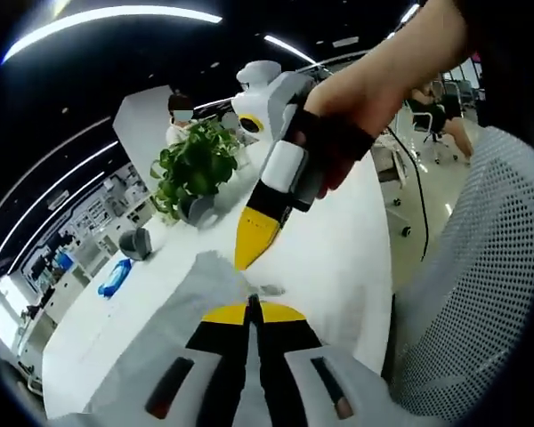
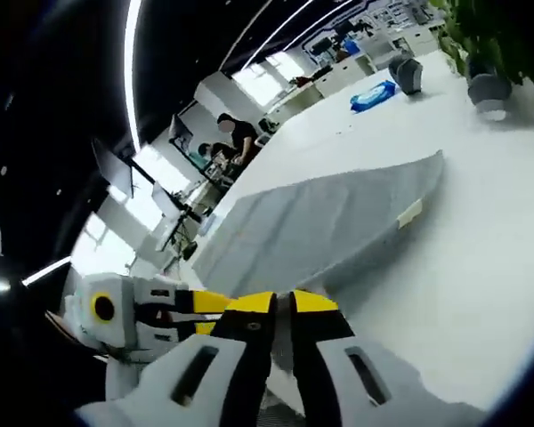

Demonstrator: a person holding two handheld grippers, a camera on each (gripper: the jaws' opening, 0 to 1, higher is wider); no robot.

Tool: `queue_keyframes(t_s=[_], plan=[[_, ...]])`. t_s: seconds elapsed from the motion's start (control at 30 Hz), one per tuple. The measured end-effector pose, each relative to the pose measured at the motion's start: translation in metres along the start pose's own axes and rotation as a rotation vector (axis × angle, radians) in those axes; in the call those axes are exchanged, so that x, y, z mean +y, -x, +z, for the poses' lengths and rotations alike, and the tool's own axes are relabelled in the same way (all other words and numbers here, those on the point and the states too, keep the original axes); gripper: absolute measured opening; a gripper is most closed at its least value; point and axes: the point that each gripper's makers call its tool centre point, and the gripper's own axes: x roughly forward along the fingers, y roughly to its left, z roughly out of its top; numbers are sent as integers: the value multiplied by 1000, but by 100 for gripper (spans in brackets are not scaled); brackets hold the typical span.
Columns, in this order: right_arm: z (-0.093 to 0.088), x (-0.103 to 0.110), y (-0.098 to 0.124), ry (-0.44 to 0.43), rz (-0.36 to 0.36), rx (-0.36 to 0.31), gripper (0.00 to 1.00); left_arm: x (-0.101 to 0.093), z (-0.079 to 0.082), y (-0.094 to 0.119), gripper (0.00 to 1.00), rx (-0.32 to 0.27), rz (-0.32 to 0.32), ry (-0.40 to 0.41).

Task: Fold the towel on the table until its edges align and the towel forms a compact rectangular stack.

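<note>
A grey towel (image 1: 151, 342) lies on the white table (image 1: 338, 253), and a raised fold of it meets my left gripper (image 1: 252, 305). That gripper's yellow-tipped jaws are pressed together on the cloth. A hand brings my right gripper (image 1: 254, 240) in from above, its yellow tip pointing down at the towel's edge. In the right gripper view the towel (image 2: 320, 222) spreads away as a flat sheet with a small white label (image 2: 410, 213) on its near edge. My right gripper (image 2: 282, 307) is shut on the near corner, with grey cloth between the jaws. My left gripper (image 2: 187, 307) is close beside it on the left.
A potted plant (image 1: 196, 169) (image 2: 494, 40), a grey round object (image 1: 135, 242) (image 2: 408, 73) and a blue packet (image 1: 116, 277) (image 2: 374, 95) stand at the table's far end. A mesh chair (image 1: 481, 285) is at the right of the table (image 2: 481, 294). People sit at desks (image 2: 236, 133) behind.
</note>
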Motion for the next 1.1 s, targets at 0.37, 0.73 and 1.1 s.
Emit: queue_keyframes(t_s=[0.37, 0.73, 1.1], plan=[[87, -152, -41, 69, -348, 36, 4, -11, -2, -3, 3, -2, -55, 40], [102, -169, -79, -67, -357, -5, 15, -13, -3, -5, 3, -16, -87, 103], [106, -185, -93, -259, -203, -31, 0, -19, 6, 0, 3, -51, -124, 133]])
